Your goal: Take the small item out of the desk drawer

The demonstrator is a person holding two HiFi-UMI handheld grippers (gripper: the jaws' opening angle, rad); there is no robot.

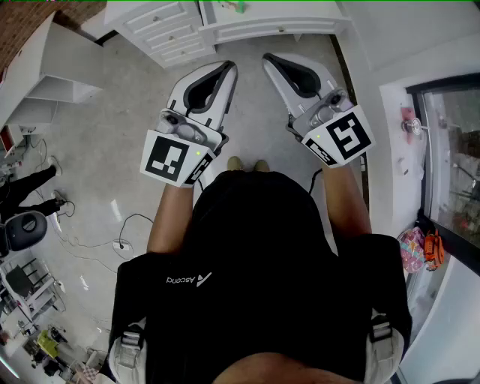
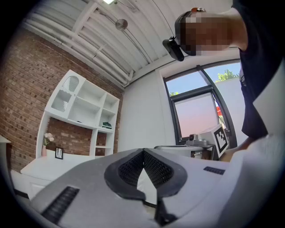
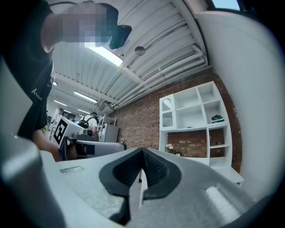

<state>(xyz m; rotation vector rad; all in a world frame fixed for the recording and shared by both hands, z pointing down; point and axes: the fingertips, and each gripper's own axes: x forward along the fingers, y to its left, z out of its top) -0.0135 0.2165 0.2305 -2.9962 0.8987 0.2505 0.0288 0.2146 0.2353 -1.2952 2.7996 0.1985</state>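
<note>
Over the floor (image 1: 112, 112), left gripper (image 1: 229, 67) and right gripper (image 1: 268, 58) are closed, empty.

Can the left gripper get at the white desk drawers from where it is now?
Probably not yet: the left gripper hangs apart from the desk drawers, jaws shut and empty. Bare floor lies between, so nothing blocks a step forward.

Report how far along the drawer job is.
Done: nothing yet; the desk drawers look shut. In hand: nothing; the left gripper and right gripper are both shut and empty, held in the air short of the desk. Left: reach the desk, open a drawer, and take out the small item, which is not in view.
</note>
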